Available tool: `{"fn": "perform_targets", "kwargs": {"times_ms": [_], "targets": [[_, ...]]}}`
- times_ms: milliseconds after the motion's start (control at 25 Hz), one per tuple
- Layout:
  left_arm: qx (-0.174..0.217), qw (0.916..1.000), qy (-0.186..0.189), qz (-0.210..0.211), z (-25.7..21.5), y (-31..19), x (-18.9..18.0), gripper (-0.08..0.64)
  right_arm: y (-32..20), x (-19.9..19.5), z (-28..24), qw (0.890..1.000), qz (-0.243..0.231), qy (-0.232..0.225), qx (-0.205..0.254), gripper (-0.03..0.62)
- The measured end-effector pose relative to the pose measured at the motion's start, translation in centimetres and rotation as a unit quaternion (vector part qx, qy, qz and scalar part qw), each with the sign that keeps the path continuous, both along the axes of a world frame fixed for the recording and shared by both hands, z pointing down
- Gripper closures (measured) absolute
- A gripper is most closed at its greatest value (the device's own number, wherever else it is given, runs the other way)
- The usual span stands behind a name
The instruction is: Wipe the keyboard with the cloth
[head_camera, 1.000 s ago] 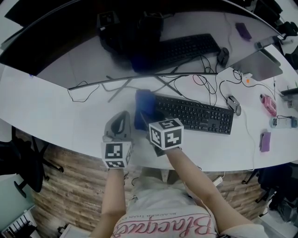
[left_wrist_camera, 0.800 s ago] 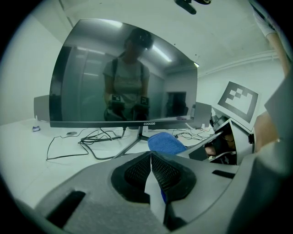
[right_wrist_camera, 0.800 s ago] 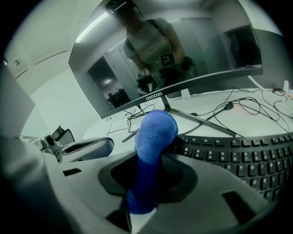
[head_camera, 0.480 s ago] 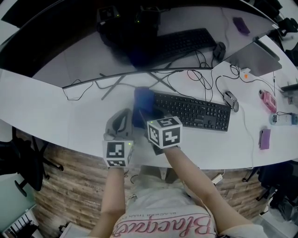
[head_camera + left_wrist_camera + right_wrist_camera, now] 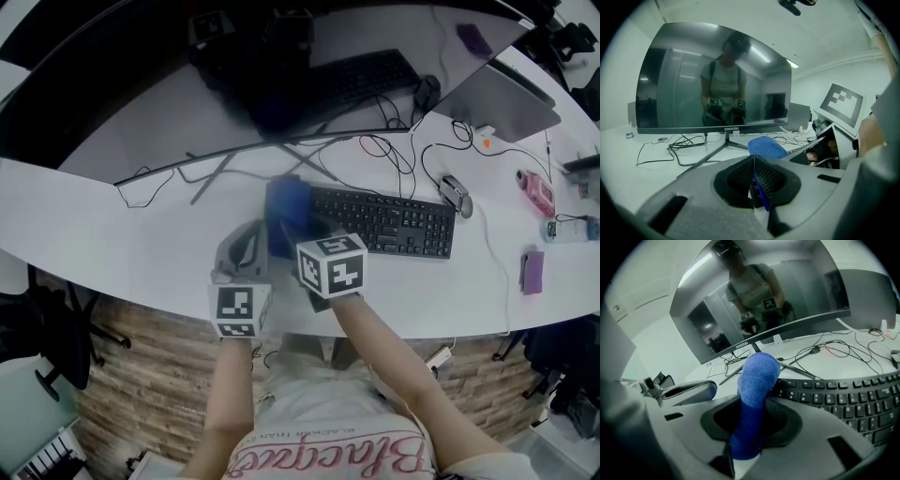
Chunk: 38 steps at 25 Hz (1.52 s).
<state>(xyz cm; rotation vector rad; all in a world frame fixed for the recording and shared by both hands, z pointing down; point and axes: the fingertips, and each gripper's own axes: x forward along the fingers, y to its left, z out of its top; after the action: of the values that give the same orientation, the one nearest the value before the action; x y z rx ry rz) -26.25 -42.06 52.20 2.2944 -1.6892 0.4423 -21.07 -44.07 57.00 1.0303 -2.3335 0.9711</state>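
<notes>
Hardly any movement across the last second. Still pinching the blue cloth (image 5: 757, 376) in the right gripper (image 5: 751, 425), clamped tight on its lower end, with the free end standing up over the left end of the keyboard (image 5: 384, 220). Same spot as a second ago relative to the keyboard: at its left edge, no travel along the keys. Only a small drift of the head view. So, by the look of it, no real stroke made yet, and the whole run of keys to the right left to wipe. Keeping the left gripper (image 5: 757, 183) pressed shut on nothing, parked just left of the keyboard, beside the cloth. Hard to say whether touching the keys or hovering above them. Losing the keyboard's leftmost keys under cloth and gripper from above, and its right end past the edge of the right gripper view.
</notes>
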Motion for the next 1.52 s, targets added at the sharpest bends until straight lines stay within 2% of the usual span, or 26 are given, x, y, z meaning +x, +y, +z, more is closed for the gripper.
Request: {"fn": "perform_targets", "kwargs": {"times_ms": [560, 1520], "targets": [[-0.001, 0.9999, -0.005, 0.011, -0.1, 0.0, 4.3, 0.554, 0.0, 4.9, 0.0, 1.0, 0.007, 0.008, 0.0, 0.489], [0.001, 0.9991, -0.013, 0.039, -0.4, -0.7, 13.9, 0.554, -0.3, 14.6, 0.0, 1.0, 0.014, 0.015, -0.001, 0.489]]}}
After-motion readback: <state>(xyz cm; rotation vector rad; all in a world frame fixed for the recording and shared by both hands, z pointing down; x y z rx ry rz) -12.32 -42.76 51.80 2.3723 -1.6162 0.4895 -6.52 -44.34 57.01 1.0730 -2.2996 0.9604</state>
